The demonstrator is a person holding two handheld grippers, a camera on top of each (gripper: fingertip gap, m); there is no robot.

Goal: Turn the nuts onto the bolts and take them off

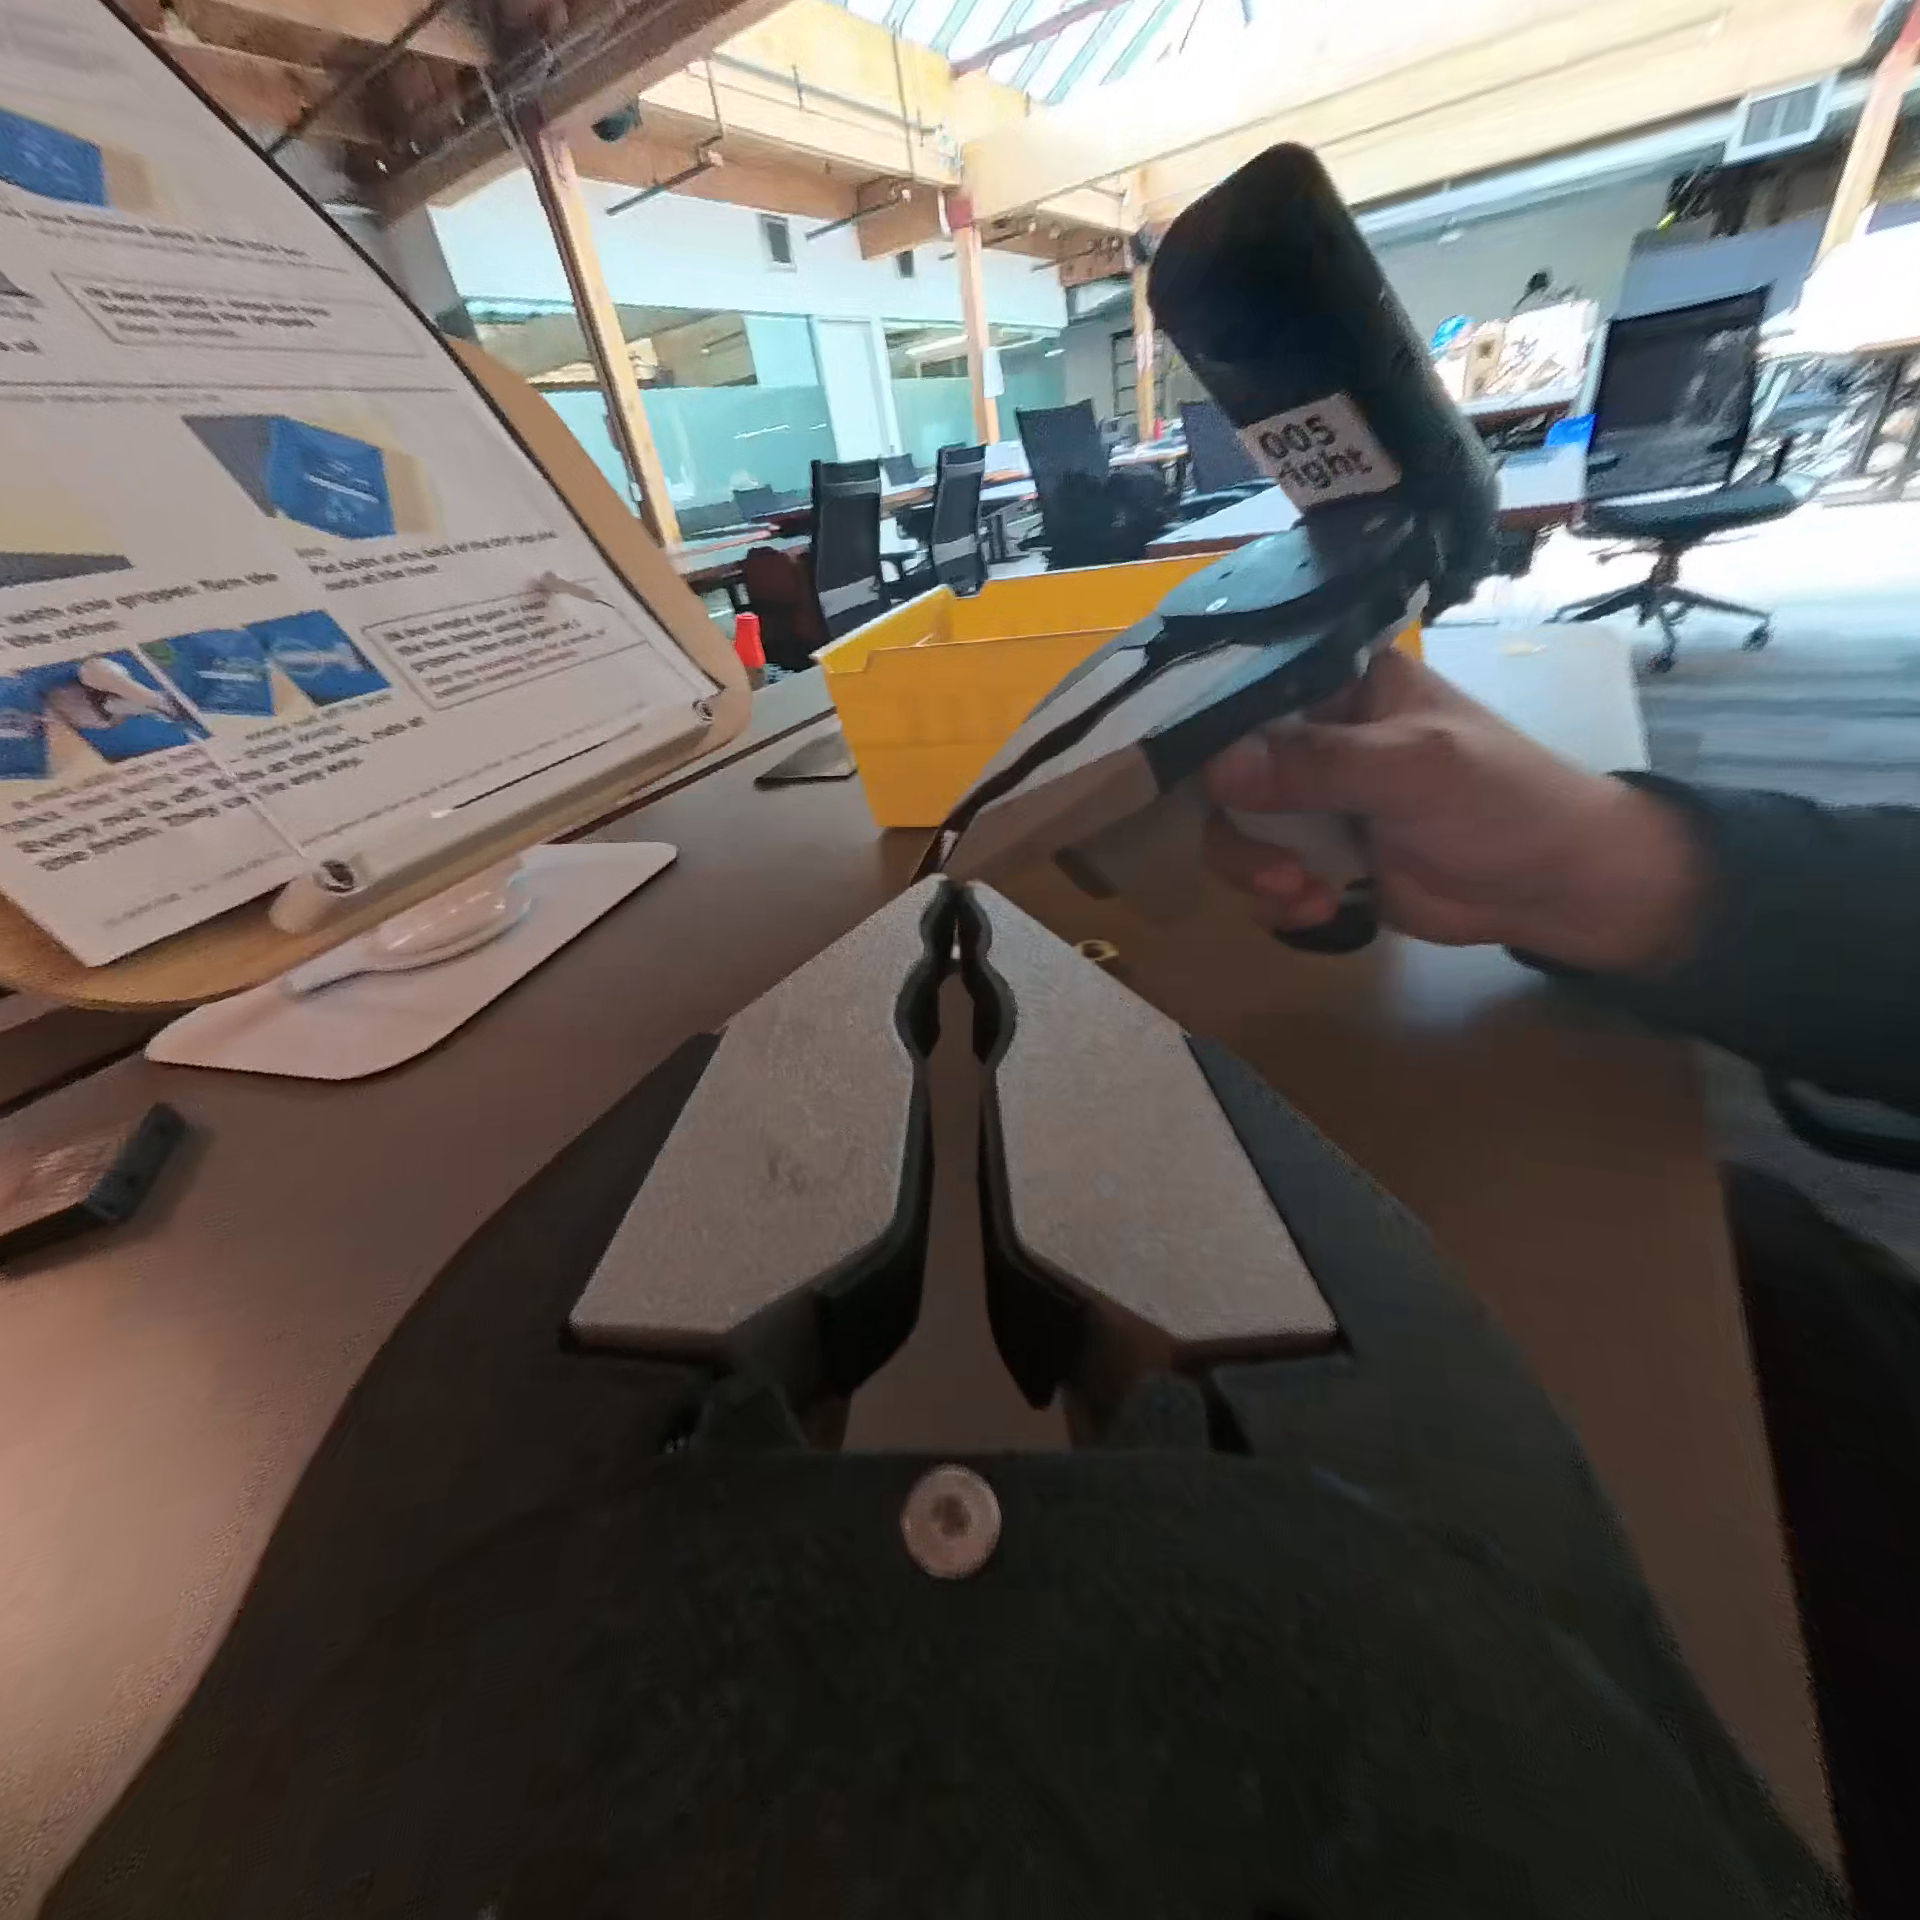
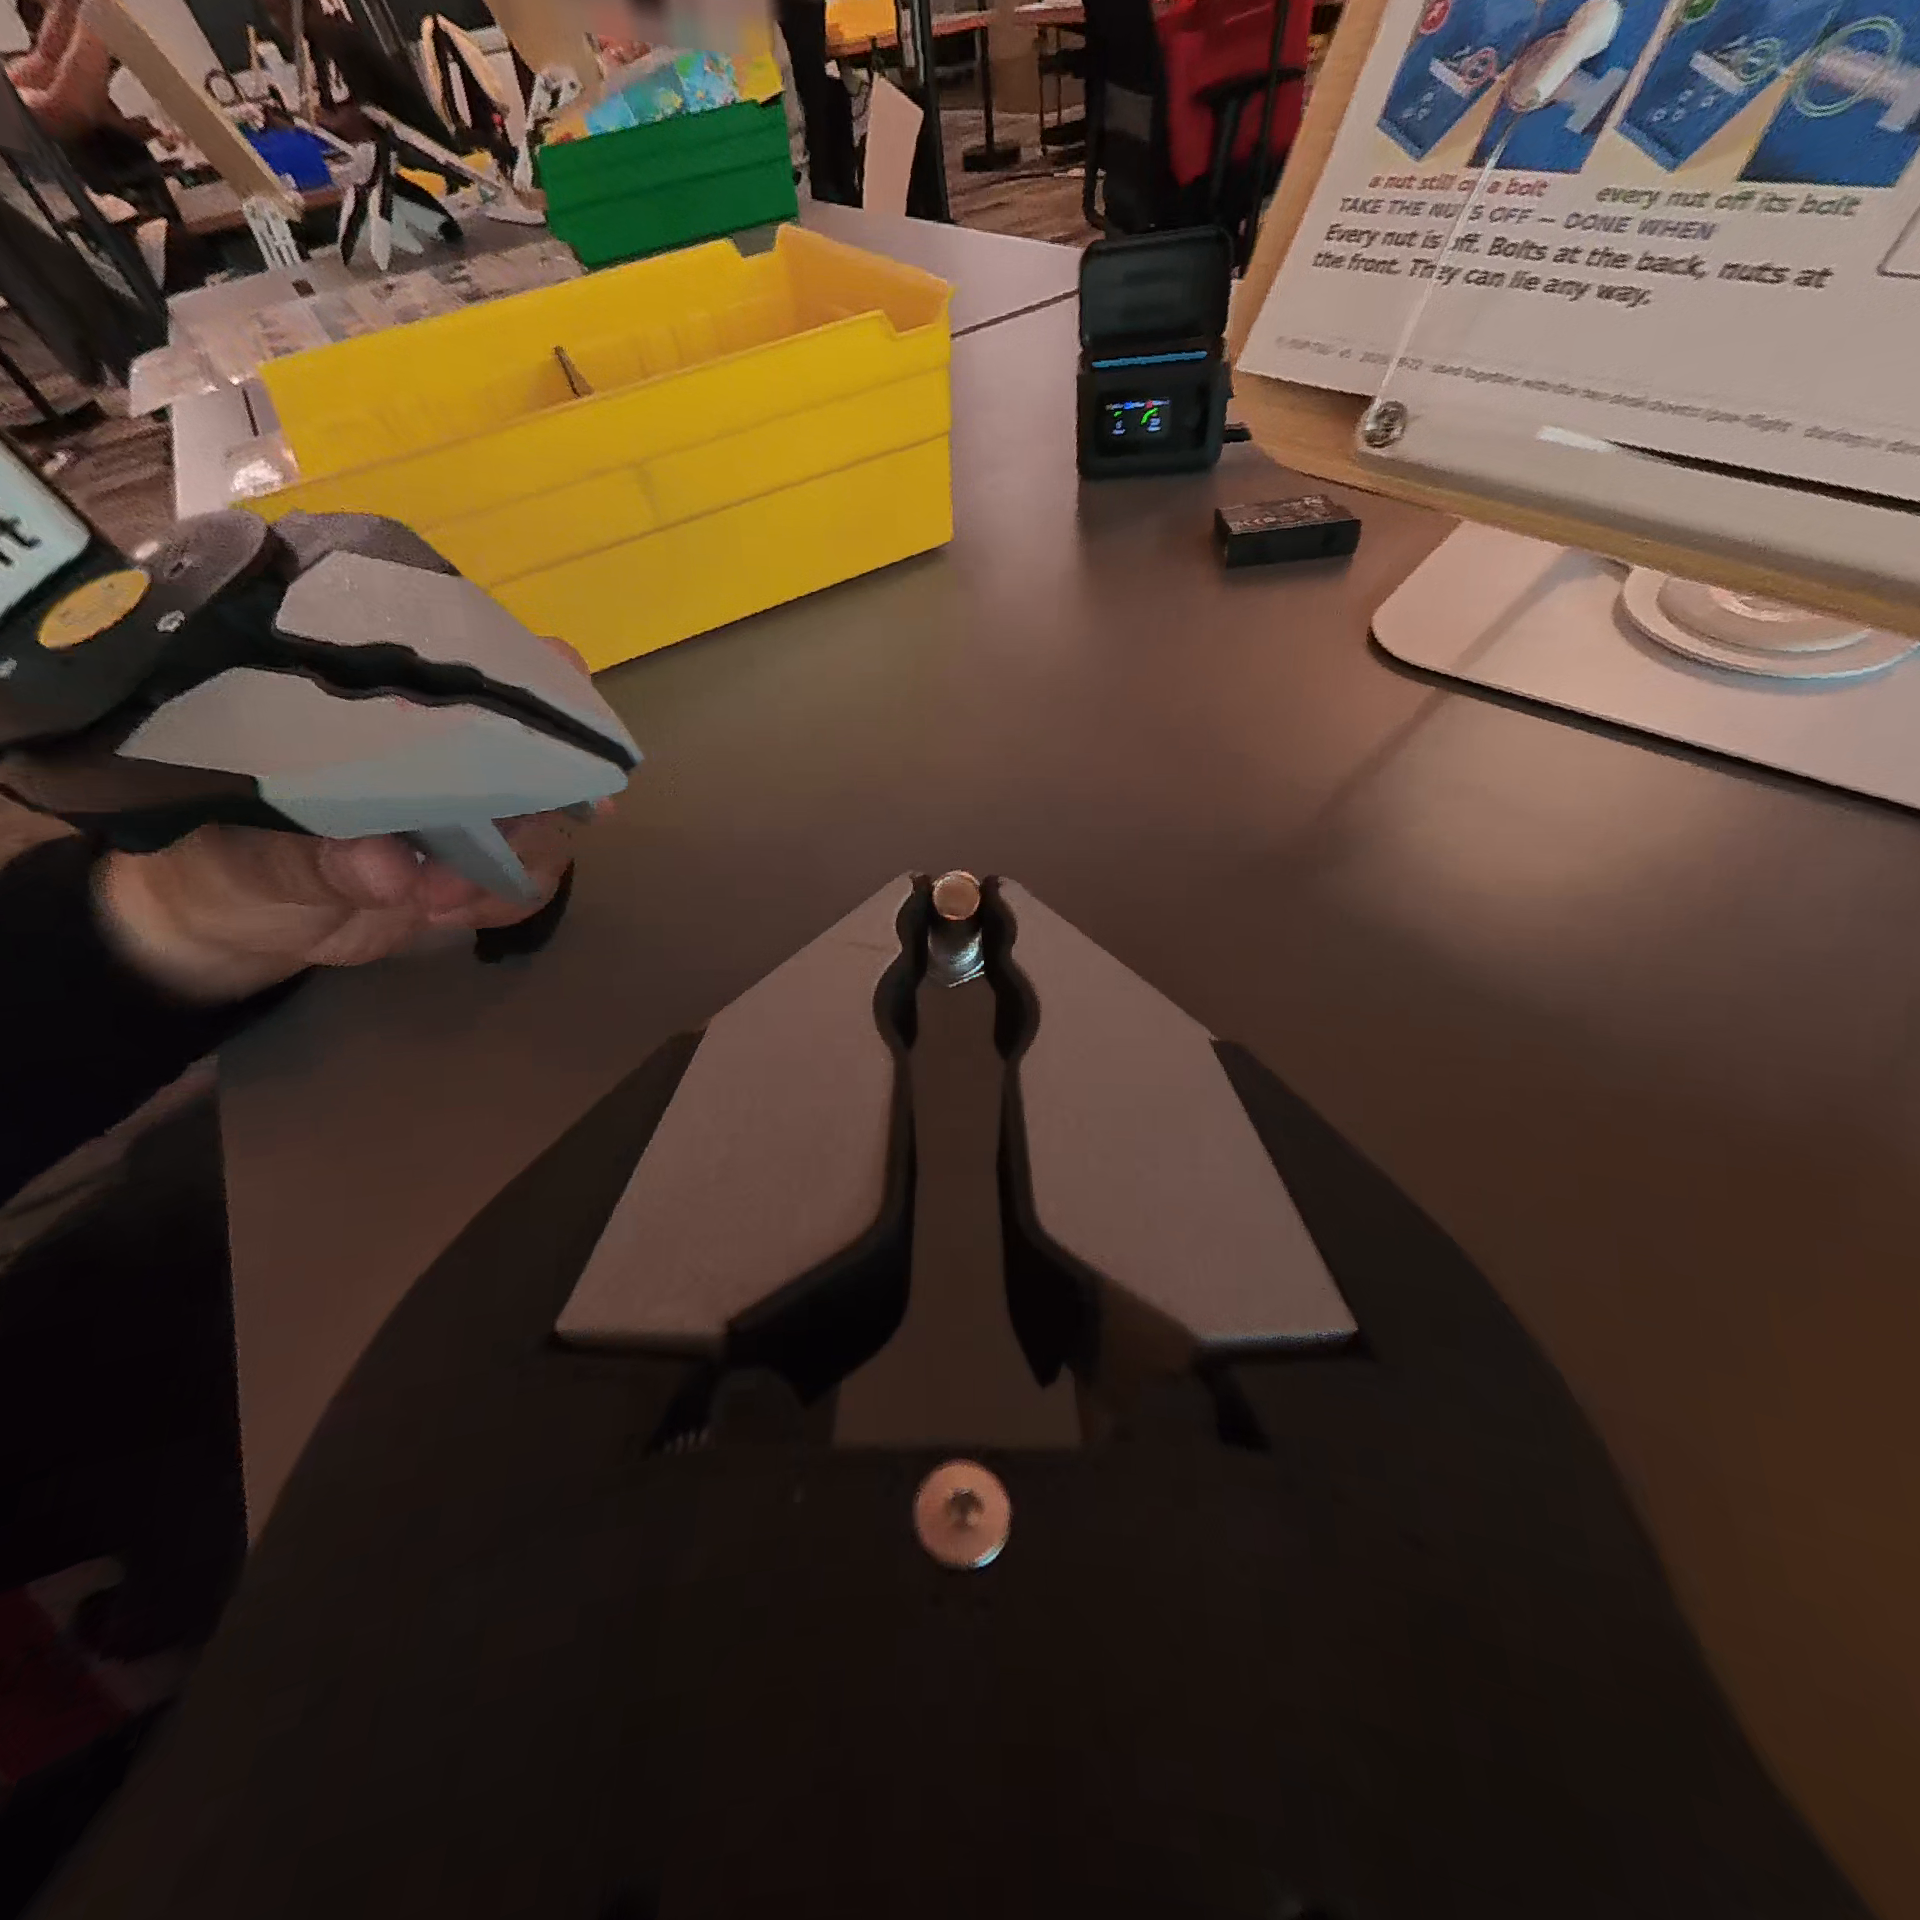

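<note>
Bolt [image 2: 956, 920] clamped in right gripper [image 2: 954, 914]; yellow bin [image 2: 665, 488] contents unclear.

It was a large open-plan office that doubled as a workshop. Black swivel chairs [image 1: 1673, 457] stood at long desks [image 1: 1226, 520] across the room, with glass-walled rooms [image 1: 727, 416] behind them. Timber posts and beams [image 1: 977, 301] carried a skylit roof [image 1: 1039, 42], and an air-conditioning unit [image 1: 1782, 114] hung high on one wall. Close by, the dark tabletop [image 2: 1351, 935] held a yellow parts bin [image 2: 644, 468], a printed instruction sheet on a stand [image 2: 1621, 281] and a small black device with a lit screen [image 2: 1143, 364]. A green bin [image 2: 665, 187] sat among clutter beyond.
</note>
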